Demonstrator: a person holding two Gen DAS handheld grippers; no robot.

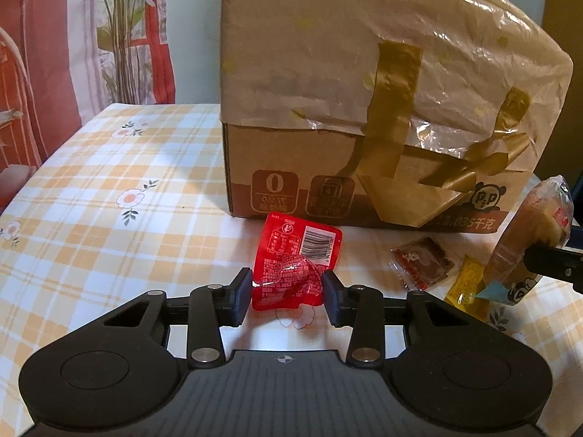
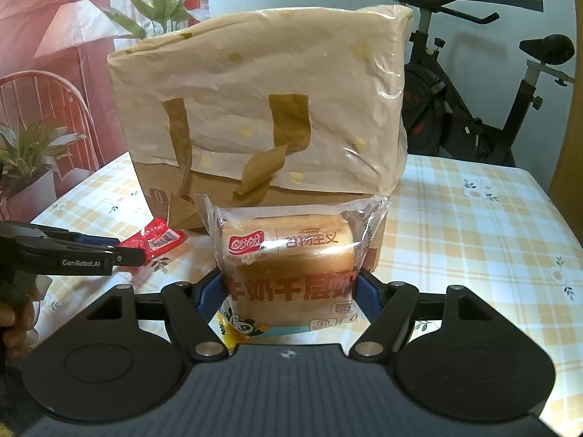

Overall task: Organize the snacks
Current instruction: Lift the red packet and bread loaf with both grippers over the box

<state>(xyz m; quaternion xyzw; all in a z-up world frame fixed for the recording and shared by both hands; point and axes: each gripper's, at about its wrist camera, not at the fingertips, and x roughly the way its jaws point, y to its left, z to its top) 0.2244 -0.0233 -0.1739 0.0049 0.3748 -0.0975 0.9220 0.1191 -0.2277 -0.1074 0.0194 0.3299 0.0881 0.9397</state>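
Observation:
My left gripper [image 1: 287, 296] is shut on a red snack packet [image 1: 297, 266], crumpling its near end; the packet also shows in the right wrist view [image 2: 156, 240]. My right gripper [image 2: 289, 291] is shut on a wrapped bread loaf [image 2: 288, 269] and holds it upright; the loaf also shows at the right edge of the left wrist view [image 1: 528, 244]. A cardboard box [image 1: 364, 196] lined with a beige bag [image 2: 262, 109] stands just behind both items. A brown packet [image 1: 422, 260] and a yellow packet [image 1: 468, 284] lie on the table.
The table has a yellow checked floral cloth [image 1: 109, 189]. An exercise bike [image 2: 473, 83] stands behind the table on the right. A chair [image 2: 47, 98] and plants [image 2: 29, 153] are at the left. The left gripper appears side-on in the right wrist view [image 2: 73, 255].

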